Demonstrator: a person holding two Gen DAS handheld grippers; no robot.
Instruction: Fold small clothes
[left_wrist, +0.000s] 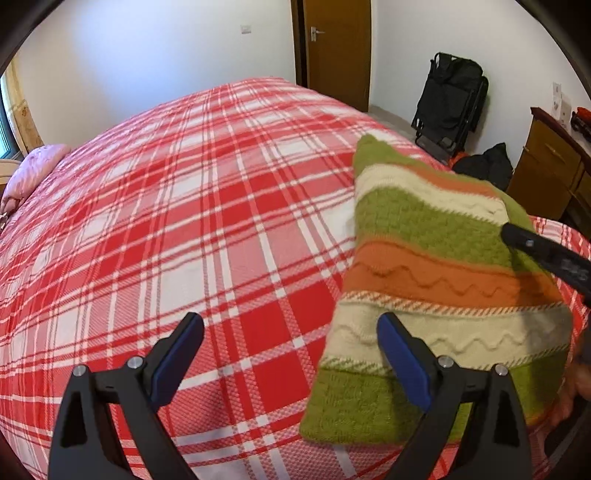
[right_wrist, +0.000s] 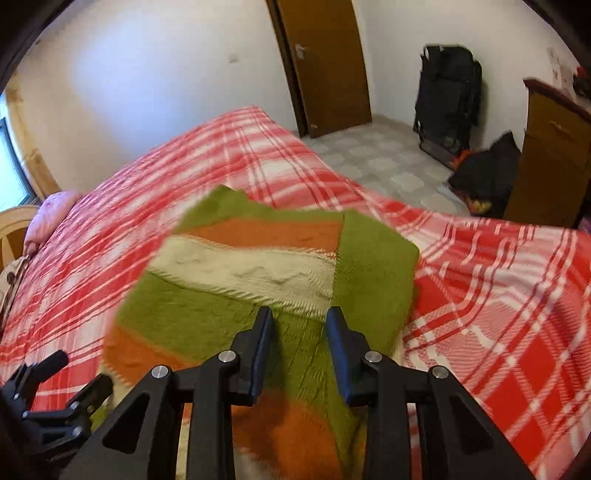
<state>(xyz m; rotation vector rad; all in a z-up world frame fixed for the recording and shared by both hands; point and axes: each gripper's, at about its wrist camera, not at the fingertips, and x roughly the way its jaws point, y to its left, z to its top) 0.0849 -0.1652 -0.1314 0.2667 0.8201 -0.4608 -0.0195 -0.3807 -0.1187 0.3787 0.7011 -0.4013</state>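
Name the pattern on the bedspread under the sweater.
Red, pink and white plaid on the bedspread, clearest in the left wrist view.

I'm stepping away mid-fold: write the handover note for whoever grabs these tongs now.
Left tongs: open, holding nothing, over the plaid bedspread beside the sweater's left edge.
Right tongs: part open over the striped knit sweater; a grip on it cannot be confirmed.
Sweater: lies on the bed's right side, already folded into a compact rectangle, one green flap turned over the stripes.
Left: check that the fold is tidy, release, set it aside. No other clothes are visible.
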